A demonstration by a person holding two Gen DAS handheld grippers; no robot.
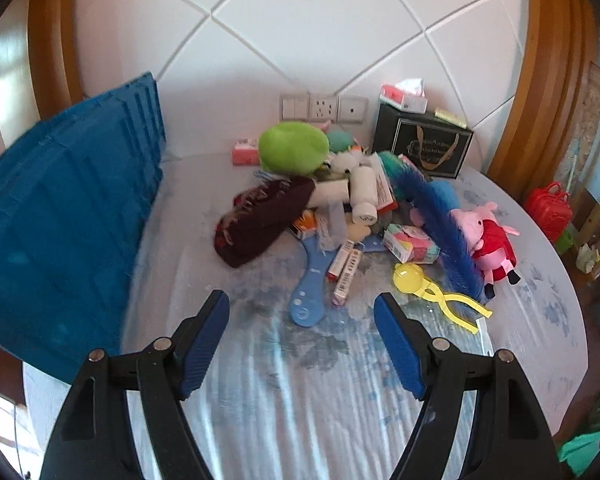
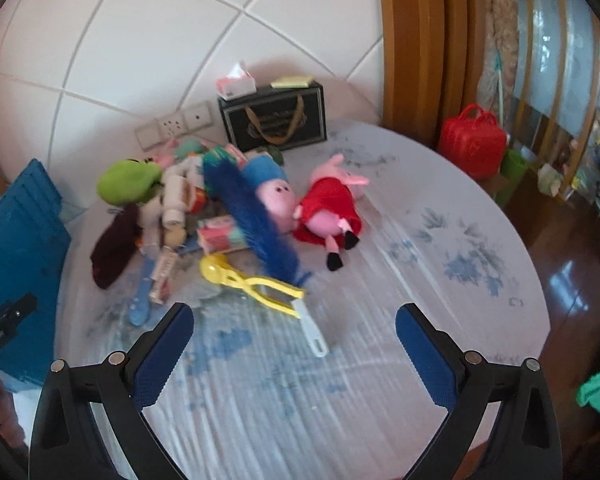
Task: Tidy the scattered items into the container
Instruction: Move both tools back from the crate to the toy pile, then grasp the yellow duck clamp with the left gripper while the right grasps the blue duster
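Both grippers hang above the round table (image 1: 540,320) with their fingers spread wide and nothing between them. The left gripper (image 1: 302,306) points at the near edge of the heap: the light blue flat plastic piece (image 1: 308,296) lies just ahead of its fingertips, between them in the left wrist view, but apart from both pads. The blue crate (image 1: 60,216) stands close on the left of that gripper, at the table's left edge, its ribbed wall facing the heap.

The right gripper (image 2: 294,318) sits a little nearer the yellow clip (image 2: 248,280), which lies just beyond its left finger, with a pale translucent handle (image 2: 312,332) reaching in between the fingertips without touching them.

The heap itself is a jumble in the middle of the table: a green plush toy (image 1: 292,146) at the back, a dark red knit hat (image 1: 260,216) on the left, white rolls (image 1: 362,194), small boxes and tubes (image 1: 346,272), a long blue feather duster (image 2: 252,220) lying slantwise, and a pink pig doll in a red dress (image 2: 328,208) lying on its side to the right, slightly apart from the rest. Behind them a black gift bag (image 2: 276,120) stands against the white wall.
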